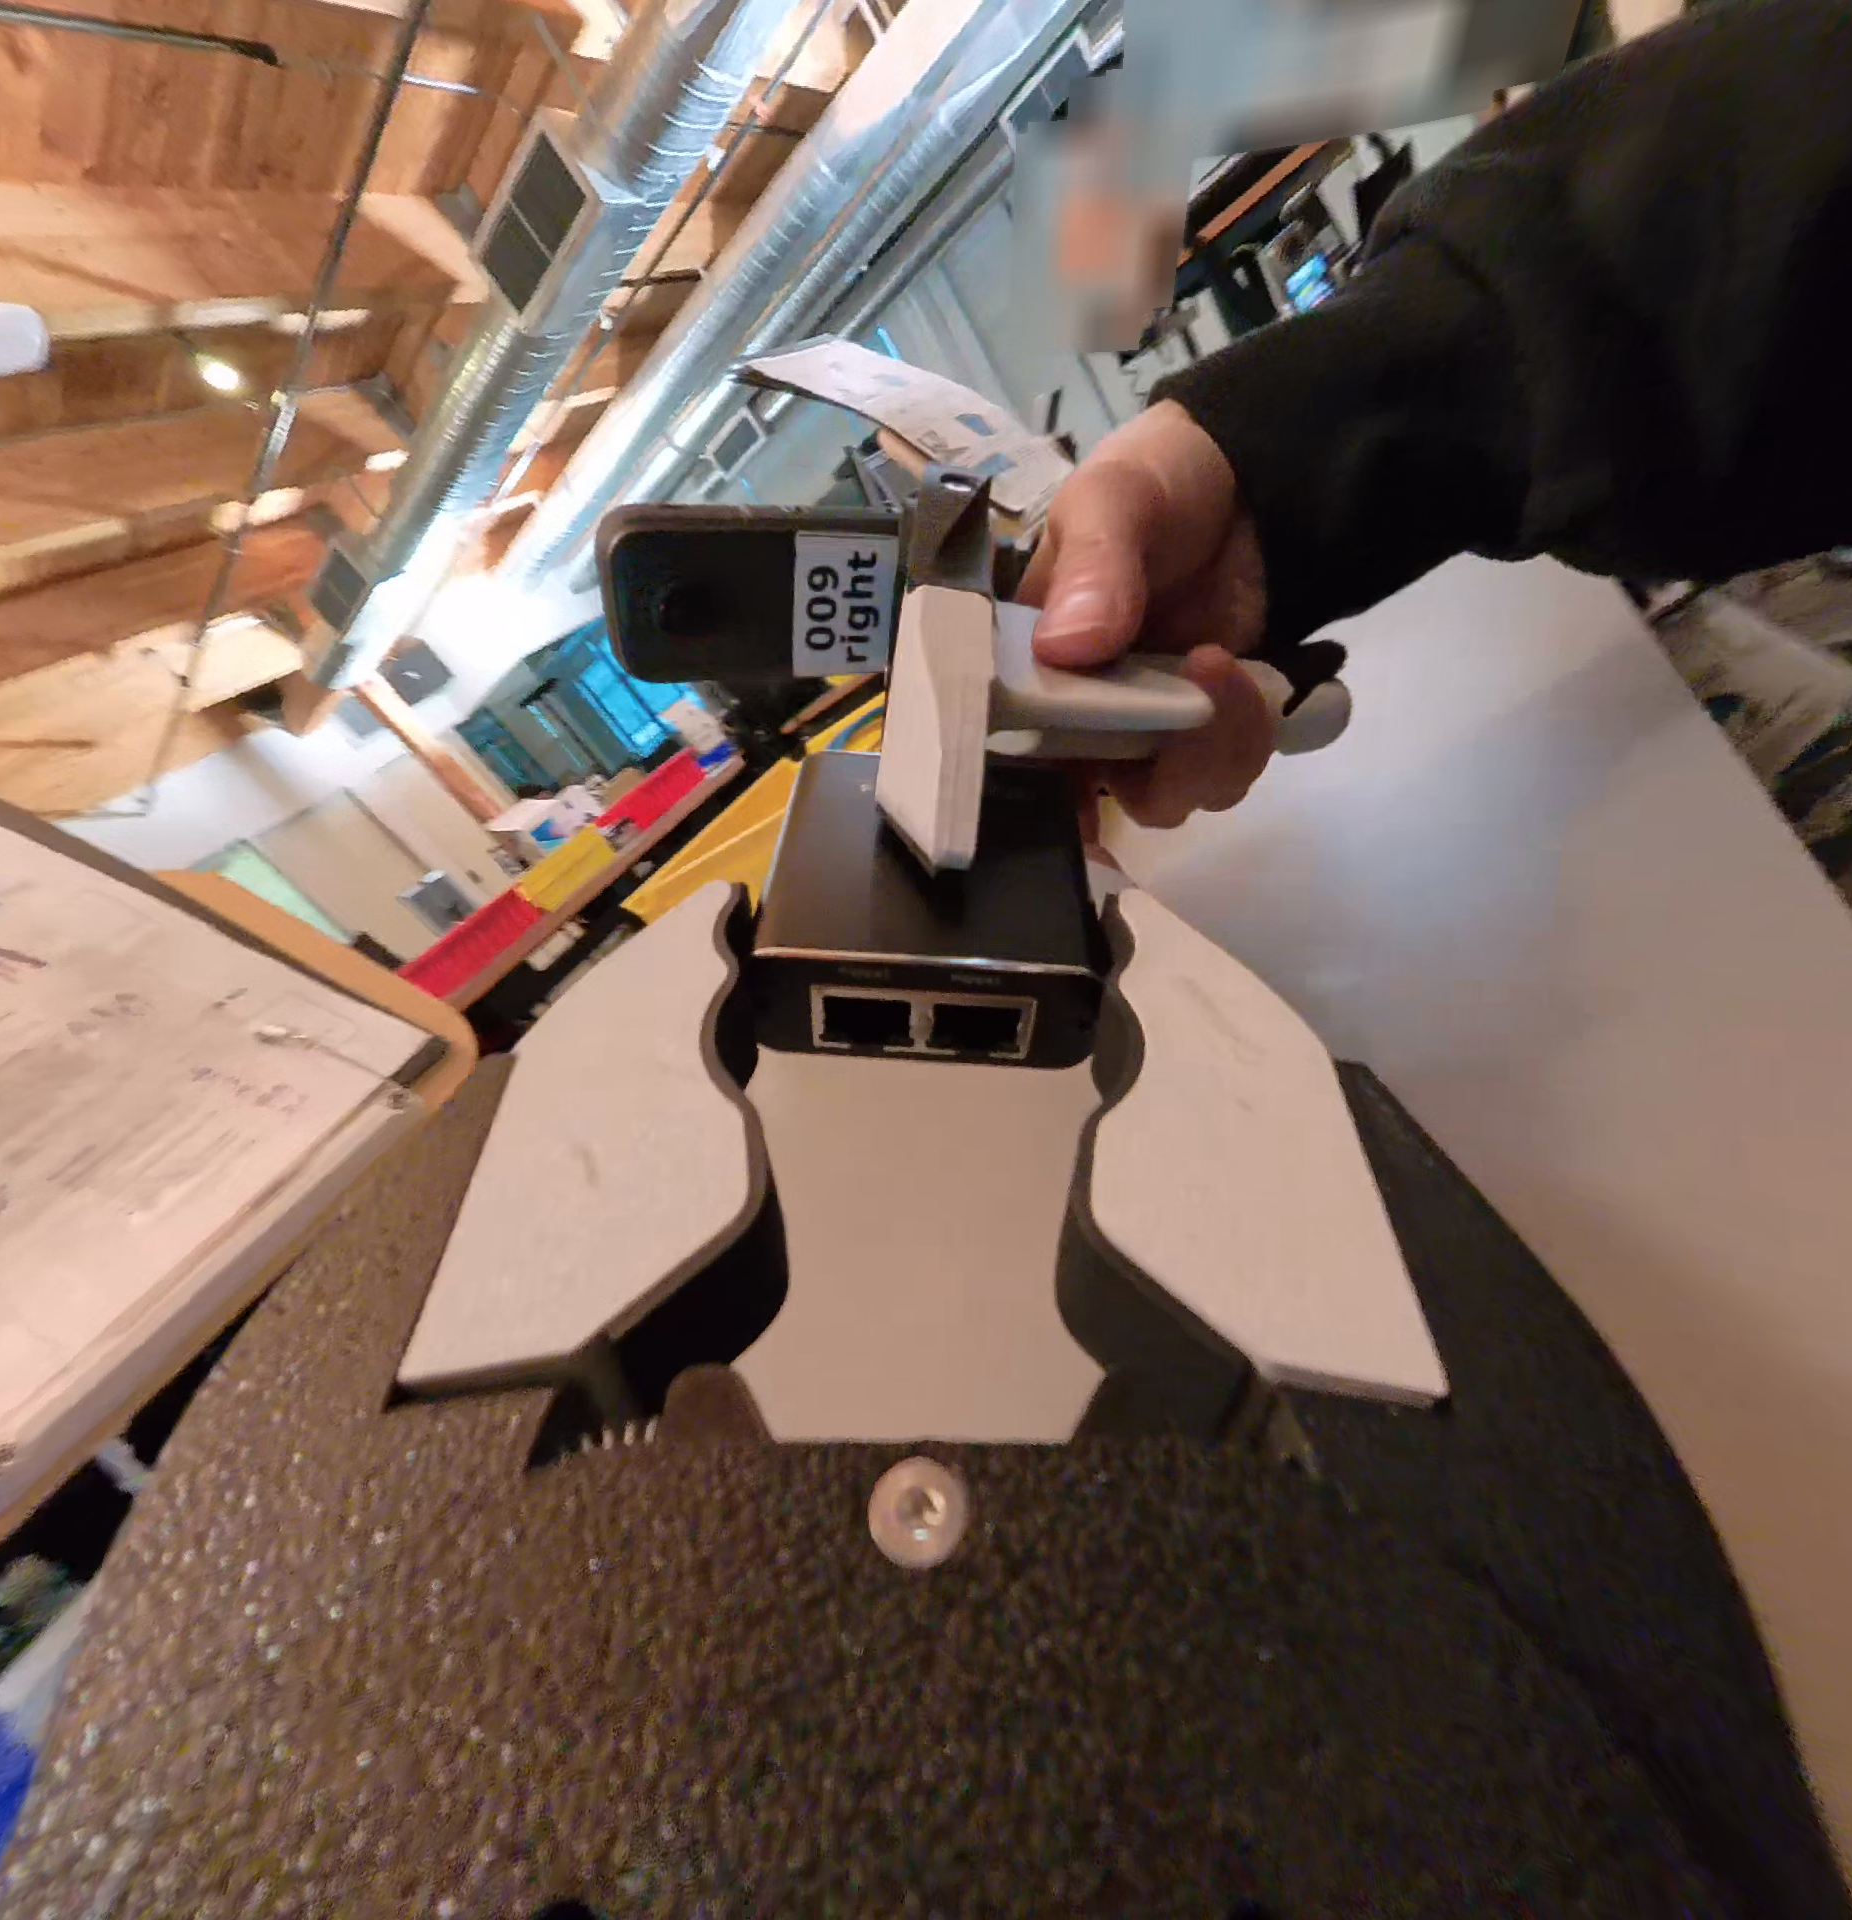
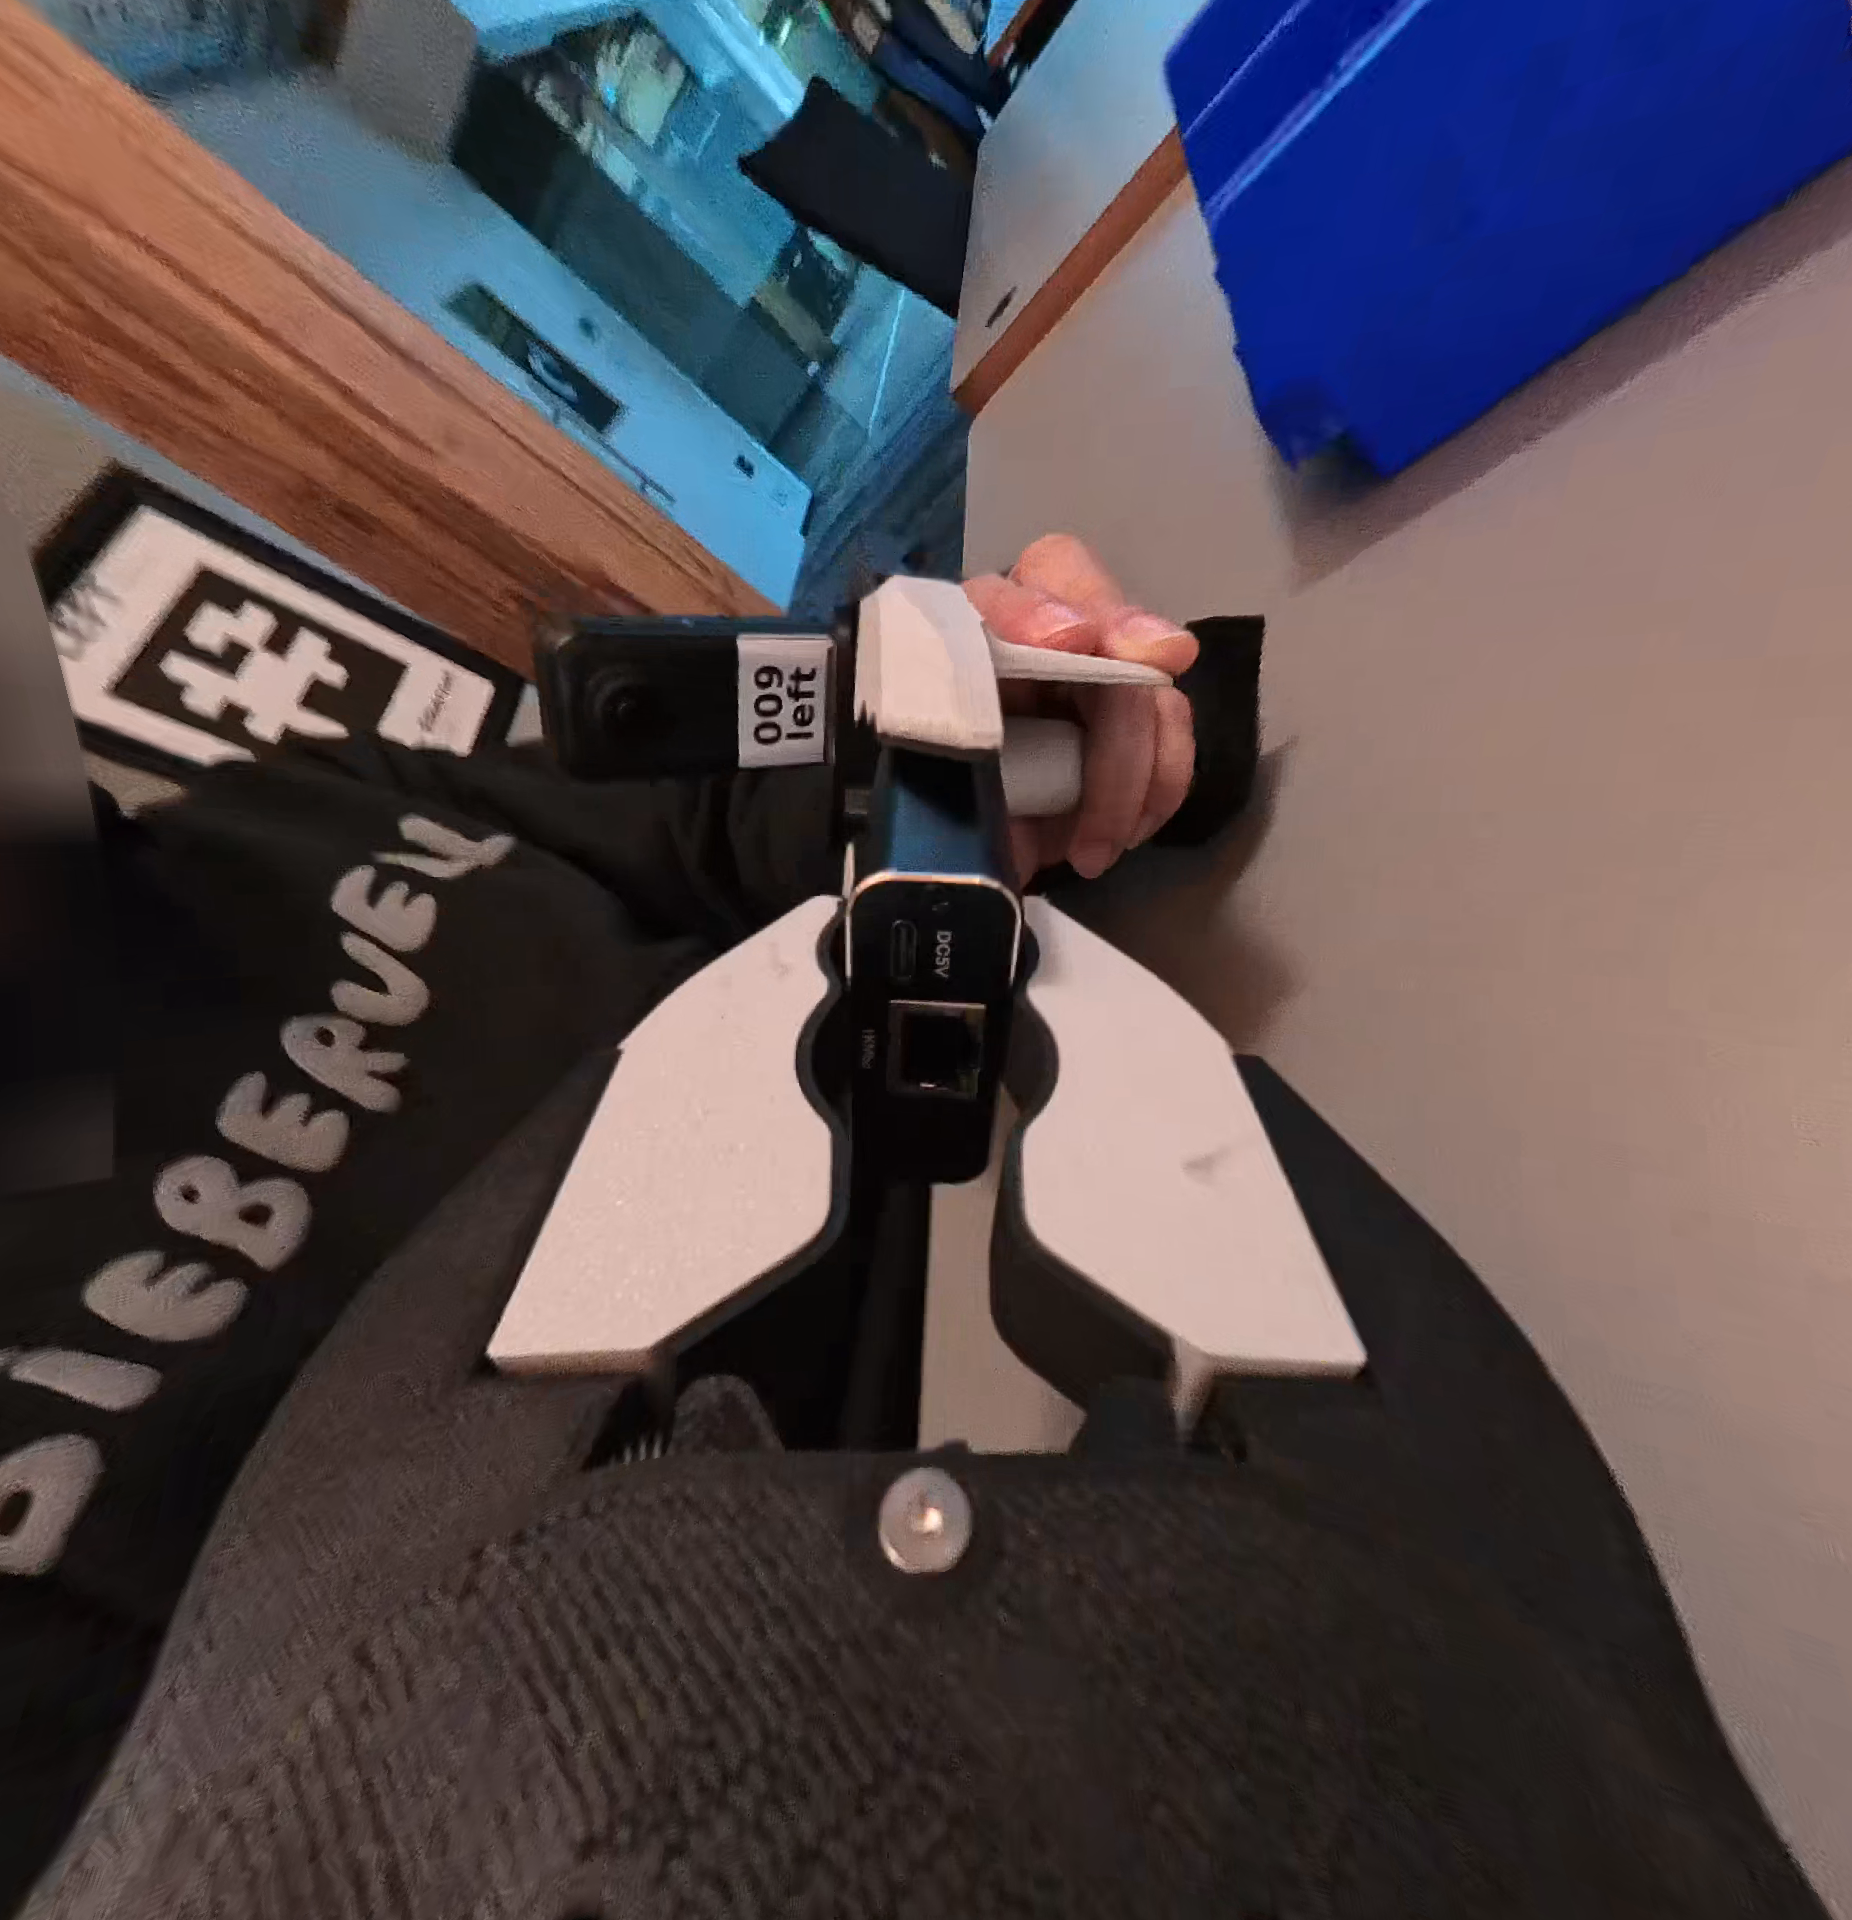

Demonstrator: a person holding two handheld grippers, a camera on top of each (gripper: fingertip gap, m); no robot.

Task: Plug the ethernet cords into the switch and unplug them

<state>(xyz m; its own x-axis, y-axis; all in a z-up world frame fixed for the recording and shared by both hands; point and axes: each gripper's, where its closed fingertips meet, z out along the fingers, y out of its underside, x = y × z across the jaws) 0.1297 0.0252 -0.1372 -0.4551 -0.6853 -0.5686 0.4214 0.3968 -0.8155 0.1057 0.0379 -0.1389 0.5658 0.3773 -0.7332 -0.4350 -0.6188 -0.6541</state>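
The switch (image 1: 922,914) is a small black box, held at both ends. My left gripper (image 1: 927,935) is shut on its sides; two empty ethernet ports (image 1: 922,1023) face this camera. One finger (image 1: 932,727) of the right gripper presses on the switch's top at the far end, with a hand behind it. In the right wrist view my right gripper (image 2: 932,935) is shut on the switch (image 2: 937,1039), whose end shows a small power socket and one empty ethernet port (image 2: 937,1049). The left gripper's finger (image 2: 927,675) clamps the far end. A dark cord-like strip (image 2: 886,1309) runs under the switch. No plug is visible.
The white table (image 1: 1524,935) lies to the right, also in the right wrist view (image 2: 1421,831). A blue bin (image 2: 1524,208) stands on it. A whiteboard (image 1: 153,1143) is close at the left. A person's black sleeve (image 1: 1524,364) and a black-and-white marker card (image 2: 247,665) are near.
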